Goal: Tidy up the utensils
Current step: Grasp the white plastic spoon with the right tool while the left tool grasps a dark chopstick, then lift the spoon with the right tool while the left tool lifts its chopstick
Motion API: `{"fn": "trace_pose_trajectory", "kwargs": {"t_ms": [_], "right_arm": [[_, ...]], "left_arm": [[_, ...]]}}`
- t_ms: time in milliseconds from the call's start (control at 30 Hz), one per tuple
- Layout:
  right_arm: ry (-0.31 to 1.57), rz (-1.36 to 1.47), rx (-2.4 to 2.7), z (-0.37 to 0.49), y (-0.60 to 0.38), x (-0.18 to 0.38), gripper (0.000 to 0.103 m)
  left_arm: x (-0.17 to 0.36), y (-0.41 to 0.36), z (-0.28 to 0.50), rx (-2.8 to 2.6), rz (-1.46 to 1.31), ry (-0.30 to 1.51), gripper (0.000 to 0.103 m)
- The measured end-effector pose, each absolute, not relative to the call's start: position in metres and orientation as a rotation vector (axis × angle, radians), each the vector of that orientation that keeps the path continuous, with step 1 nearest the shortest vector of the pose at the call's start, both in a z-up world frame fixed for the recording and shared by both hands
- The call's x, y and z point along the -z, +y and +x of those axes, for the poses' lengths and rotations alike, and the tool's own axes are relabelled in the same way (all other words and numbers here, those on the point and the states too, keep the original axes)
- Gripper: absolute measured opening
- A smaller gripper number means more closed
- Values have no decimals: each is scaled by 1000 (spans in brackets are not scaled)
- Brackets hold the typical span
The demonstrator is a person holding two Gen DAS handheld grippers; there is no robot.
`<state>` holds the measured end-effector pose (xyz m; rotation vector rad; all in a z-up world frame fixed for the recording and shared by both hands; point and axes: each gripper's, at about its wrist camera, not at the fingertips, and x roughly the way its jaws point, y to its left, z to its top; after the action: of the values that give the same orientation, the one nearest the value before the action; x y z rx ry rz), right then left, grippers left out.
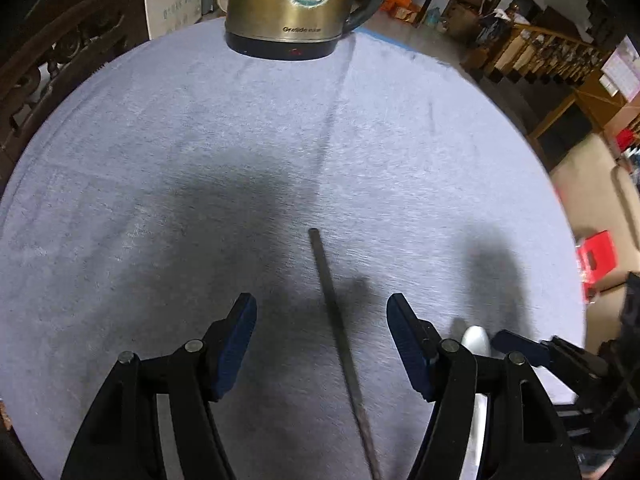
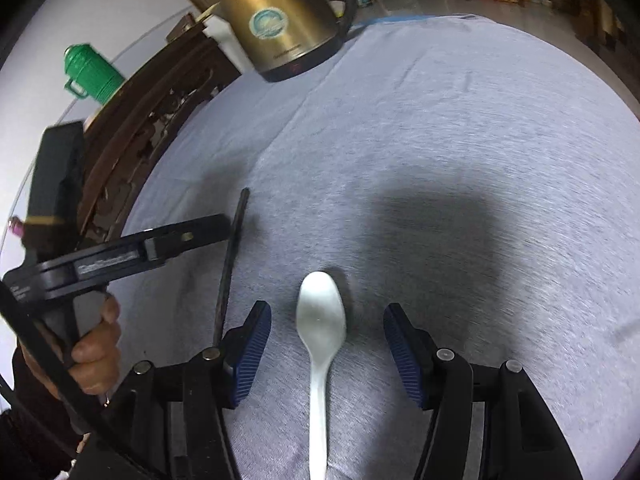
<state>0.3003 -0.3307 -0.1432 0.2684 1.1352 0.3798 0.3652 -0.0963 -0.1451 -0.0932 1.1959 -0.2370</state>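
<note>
L gripper [image 1: 321,344]: jaws spread wide, straddling the dark chopstick [image 1: 340,344], which lies flat on the grey cloth [image 1: 160,160] w/o pad contact. R gripper [image 2: 327,354]: jaws spread, white spoon [image 2: 321,320] lying between them, bowl fwd; probably untouched, view is blurry. Kettle [image 1: 288,4] stands at far edge.

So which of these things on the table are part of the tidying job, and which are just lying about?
Part of the job:
white spoon, between the open right gripper fingers
dark chopstick, between the open left gripper fingers

Just lying about:
brass-coloured kettle
green flask, beyond the table
carved wooden chair
</note>
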Motion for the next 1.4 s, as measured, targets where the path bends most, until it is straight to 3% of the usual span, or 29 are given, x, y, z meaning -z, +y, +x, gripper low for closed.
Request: {"fn": "trace_pose_trajectory", "kwargs": {"t_ms": [100,167,233,633,1400], "right_arm": [[1125,192,-380,302,-319,145,35],[1122,154,-364,303,-314,148,9],[1123,150,-358,301,-315,148,5],[1004,338,-234,256,-358,125,4],[599,488,-36,89,-354,34,4]], "left_arm": [[151,-100,365,219,-55,1186,46],[152,-101,364,227,-37,1185,17],[153,-99,364,284,-81,1196,7],[123,-55,334,293,-26,1104,5],[16,8,173,329,-123,798,5]]}}
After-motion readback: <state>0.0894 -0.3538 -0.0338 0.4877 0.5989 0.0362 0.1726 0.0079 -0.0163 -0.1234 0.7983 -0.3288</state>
